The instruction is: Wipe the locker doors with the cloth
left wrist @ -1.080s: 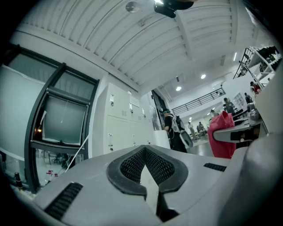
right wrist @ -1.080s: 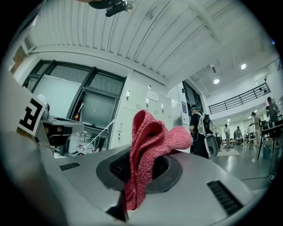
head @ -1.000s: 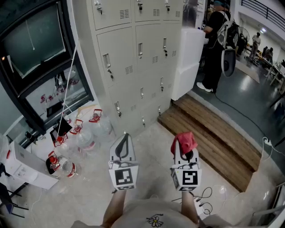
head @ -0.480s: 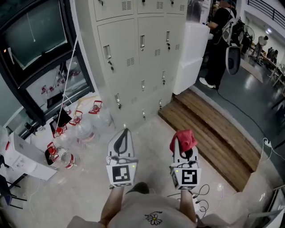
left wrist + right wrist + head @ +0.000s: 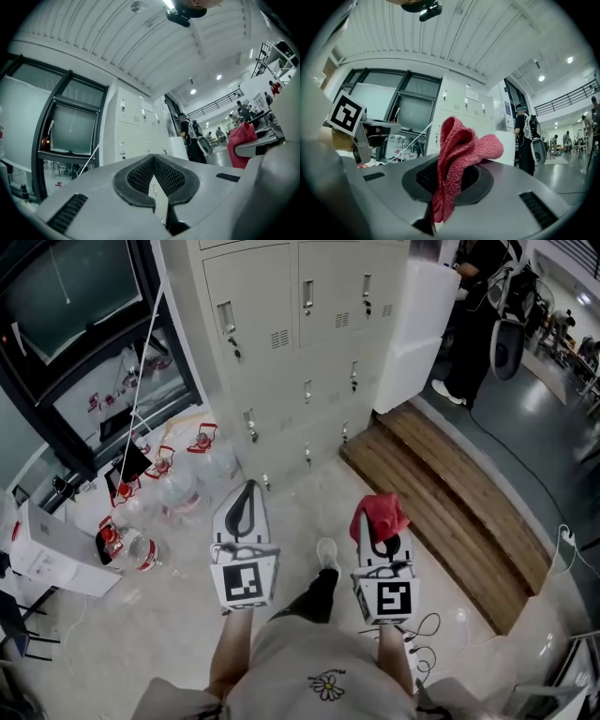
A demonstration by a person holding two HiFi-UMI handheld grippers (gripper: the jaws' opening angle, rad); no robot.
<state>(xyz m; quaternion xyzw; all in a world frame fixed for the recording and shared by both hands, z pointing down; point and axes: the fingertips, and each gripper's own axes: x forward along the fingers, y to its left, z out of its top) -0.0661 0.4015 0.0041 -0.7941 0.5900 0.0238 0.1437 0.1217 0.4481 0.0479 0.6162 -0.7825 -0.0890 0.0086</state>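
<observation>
A bank of pale grey lockers (image 5: 309, 343) stands ahead, its doors closed with small handles; it also shows far off in the left gripper view (image 5: 133, 136) and the right gripper view (image 5: 464, 115). My right gripper (image 5: 377, 521) is shut on a red cloth (image 5: 380, 514), which bunches up out of the jaws (image 5: 457, 159). My left gripper (image 5: 245, 507) is shut with nothing in it (image 5: 154, 187). Both grippers hang side by side over the floor, well short of the lockers.
Several clear water jugs with red caps (image 5: 178, 493) lie on the floor at the left under a dark window frame (image 5: 84, 352). A wooden step (image 5: 450, 493) runs to the right. A person in black (image 5: 478, 315) stands by a white panel (image 5: 412, 329). Cables (image 5: 431, 638) lie near my feet.
The view has drawn back from the lockers, so they sit higher and farther. Both grippers keep their places side by side, the cloth still held. My leg and shoe now show between them.
</observation>
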